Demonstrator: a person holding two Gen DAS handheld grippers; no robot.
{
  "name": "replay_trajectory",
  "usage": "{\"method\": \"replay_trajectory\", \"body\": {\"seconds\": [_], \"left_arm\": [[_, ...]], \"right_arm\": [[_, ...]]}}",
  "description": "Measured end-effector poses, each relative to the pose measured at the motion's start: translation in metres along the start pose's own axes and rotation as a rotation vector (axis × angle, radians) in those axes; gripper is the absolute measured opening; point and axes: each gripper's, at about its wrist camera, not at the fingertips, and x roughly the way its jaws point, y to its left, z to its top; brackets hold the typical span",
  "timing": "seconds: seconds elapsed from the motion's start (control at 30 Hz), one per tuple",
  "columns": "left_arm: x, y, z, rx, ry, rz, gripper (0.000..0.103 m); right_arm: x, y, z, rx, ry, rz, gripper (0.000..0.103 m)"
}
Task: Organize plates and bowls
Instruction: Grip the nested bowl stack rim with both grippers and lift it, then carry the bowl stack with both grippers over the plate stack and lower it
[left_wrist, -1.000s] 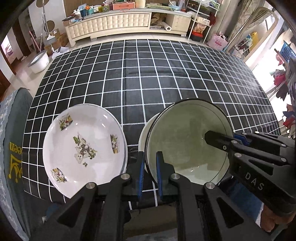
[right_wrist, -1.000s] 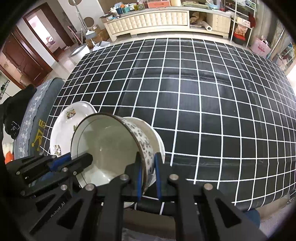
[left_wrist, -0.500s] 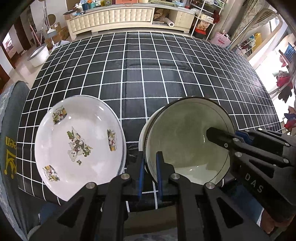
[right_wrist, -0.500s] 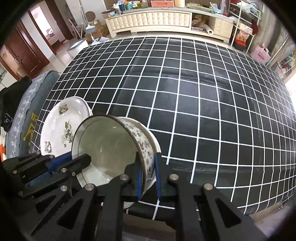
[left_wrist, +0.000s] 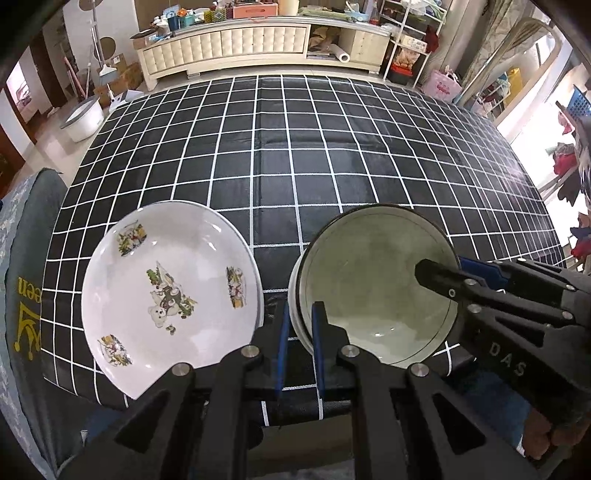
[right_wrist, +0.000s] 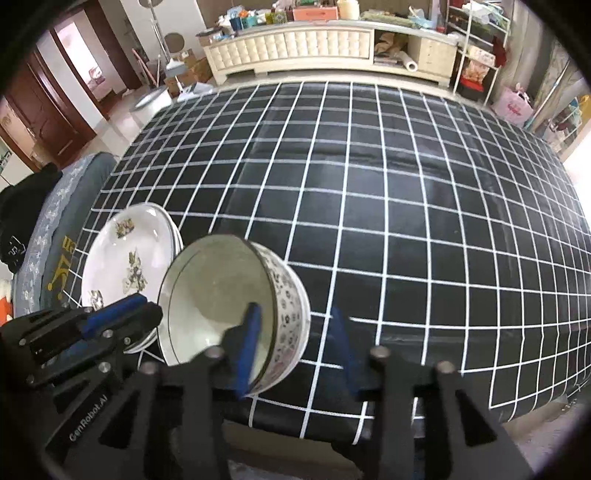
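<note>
The left claw (left_wrist: 298, 328) is clamped on the near-left rim of the patterned bowl (right_wrist: 221, 295), which sits at the counter's (right_wrist: 406, 221) 6 o'clock edge. The right claw (right_wrist: 295, 343) is opening, its pads straddling the bowl's right wall. The white plate (left_wrist: 166, 288) lies at the bowl's 9 o'clock
</note>
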Motion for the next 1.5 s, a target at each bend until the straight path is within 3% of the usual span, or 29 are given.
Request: {"method": "replay_trajectory", "body": {"seconds": [0.1,0.27,0.4,0.47,0.53,1.03,1.5], "left_arm": [[-0.006,0.001,-0.001,-0.003,-0.030,-0.017,0.011],[-0.020,-0.001,0.001,0.003,-0.088,-0.033,0.034],[-0.028,-0.003,0.003,0.027,-0.103,-0.034,0.038],[-0.029,-0.003,0.002,0.033,-0.105,-0.032,0.055],[-0.029,-0.002,0.001,0.030,-0.108,-0.038,0.061],[0.015,0.005,-0.005,0.015,-0.001,-0.128,0.062],[0.048,0.003,0.005,0.031,0.052,-0.204,0.062]], "right_arm": [[-0.009,-0.003,0.000,0.013,-0.015,0.018,0.060],[-0.020,-0.007,-0.001,0.026,-0.052,0.014,0.069],[-0.025,-0.011,-0.004,0.041,-0.072,0.005,0.076],[-0.025,-0.012,-0.005,0.039,-0.077,-0.002,0.078],[-0.023,-0.013,-0.007,0.038,-0.077,-0.011,0.080],[0.008,-0.014,-0.006,0.042,-0.026,-0.059,0.083],[0.033,-0.030,-0.004,0.111,0.043,-0.018,0.084]]}}
